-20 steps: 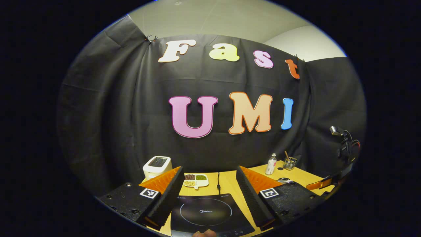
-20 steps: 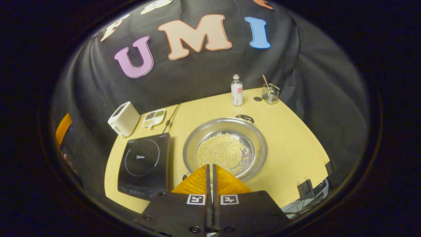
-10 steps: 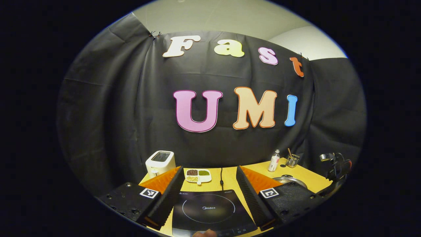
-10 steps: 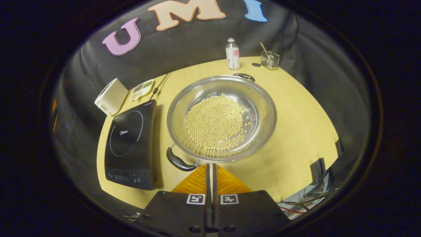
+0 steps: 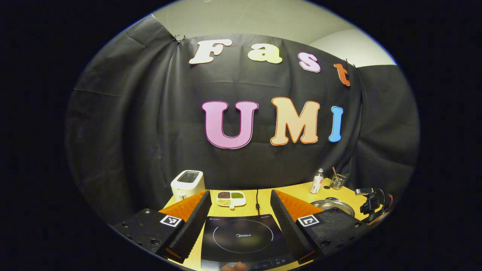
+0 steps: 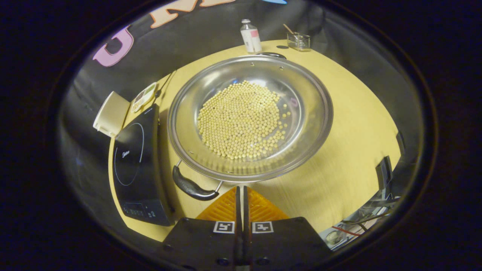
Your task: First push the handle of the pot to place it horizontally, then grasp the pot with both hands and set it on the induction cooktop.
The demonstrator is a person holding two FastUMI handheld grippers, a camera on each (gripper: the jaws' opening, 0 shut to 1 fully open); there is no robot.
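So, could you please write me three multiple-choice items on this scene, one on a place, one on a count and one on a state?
1. Seen in the right gripper view, on which side of the pot does the induction cooktop lie?
A. left
B. right
C. under it

2. How many dark handles does the pot show?
A. none
B. two
C. four

3. How do the right tongs stand?
A. wide open
B. shut on the near handle
C. shut, holding nothing

Answers:
1 A: the cooktop lies left of the pot, on the table.
2 B: near handle and far handle.
3 C: the fingers meet, just short of the near handle.
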